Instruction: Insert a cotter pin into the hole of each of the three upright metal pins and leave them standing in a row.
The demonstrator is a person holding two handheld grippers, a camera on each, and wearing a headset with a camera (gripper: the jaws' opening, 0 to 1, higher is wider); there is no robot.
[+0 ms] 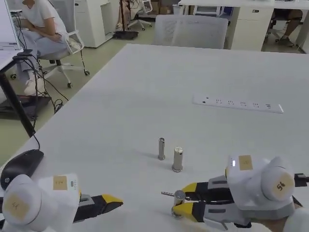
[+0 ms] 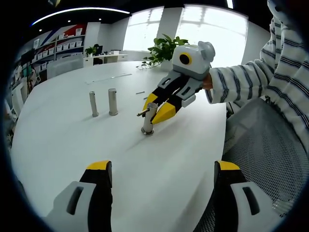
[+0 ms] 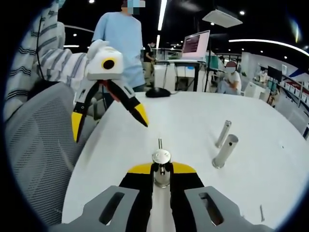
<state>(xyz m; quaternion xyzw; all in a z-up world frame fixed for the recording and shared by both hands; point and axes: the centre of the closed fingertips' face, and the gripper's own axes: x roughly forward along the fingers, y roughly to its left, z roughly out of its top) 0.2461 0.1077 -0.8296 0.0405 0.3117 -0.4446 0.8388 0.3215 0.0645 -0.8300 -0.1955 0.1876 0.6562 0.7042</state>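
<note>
Two upright metal pins, a thin one [image 1: 161, 148] and a thicker one [image 1: 177, 159], stand side by side on the white table [image 1: 145, 96]. A third metal pin [image 1: 179, 202] stands nearer to me, with a cotter pin [image 1: 167, 194] poking out of its top hole to the left. My right gripper [image 1: 188, 199] has its yellow-tipped jaws pressed against both sides of this pin [image 3: 161, 166]; the cotter pin's tip [image 3: 160, 143] shows beyond it. My left gripper [image 1: 115, 201] hovers open and holds nothing, left of the third pin [image 2: 148, 121], and looks at the right gripper [image 2: 159, 107].
A white power strip [image 1: 239, 104] lies far right on the table. A black mouse [image 1: 19, 165] sits at the left edge. A loose cotter pin [image 3: 261, 211] lies on the table. A grey chair [image 1: 190, 30] stands at the far side, and a person [image 1: 41, 21] sits at another desk.
</note>
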